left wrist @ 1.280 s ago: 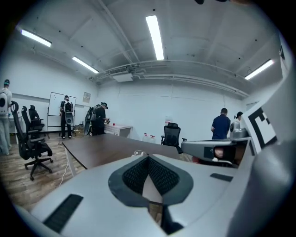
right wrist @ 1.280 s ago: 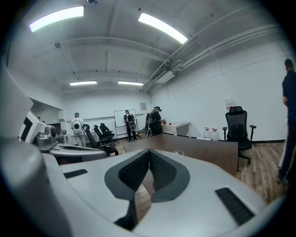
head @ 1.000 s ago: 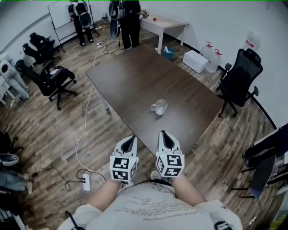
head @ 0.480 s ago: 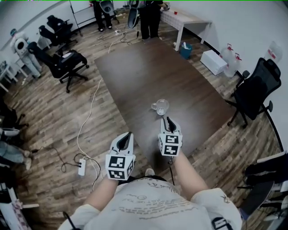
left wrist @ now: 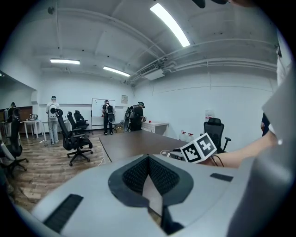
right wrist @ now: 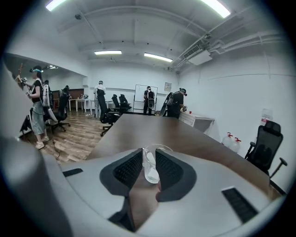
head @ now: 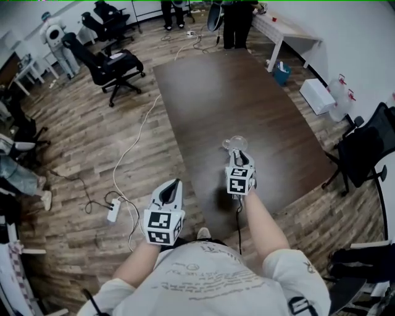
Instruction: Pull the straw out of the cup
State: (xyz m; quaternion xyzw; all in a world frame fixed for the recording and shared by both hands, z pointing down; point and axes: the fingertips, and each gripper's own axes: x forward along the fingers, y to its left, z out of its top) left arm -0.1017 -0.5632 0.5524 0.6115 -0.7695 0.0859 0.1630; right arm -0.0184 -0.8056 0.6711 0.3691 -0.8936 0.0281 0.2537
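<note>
A clear glass cup [head: 236,144] stands on the dark brown table [head: 247,99], near its near end. My right gripper [head: 239,155] reaches over the table with its tips just short of the cup. In the right gripper view the cup [right wrist: 152,169] shows through the narrow gap between the jaws of the right gripper [right wrist: 149,155], with a pale straw-like piece inside it. Those jaws stand slightly apart and hold nothing. My left gripper [head: 174,184] hangs back over the floor beside the table's near-left corner; in its own view the left gripper [left wrist: 148,157] is shut and empty.
Black office chairs stand left of the table [head: 117,65] and at its right [head: 364,151]. A white cable and power strip [head: 113,210] lie on the wooden floor at the left. People [head: 234,18] stand beyond the far end, near a white table [head: 290,34].
My right gripper has moved forward from beside the left one, over the table edge and up to the cup. The left gripper stayed near my body. The head view has swung left.
</note>
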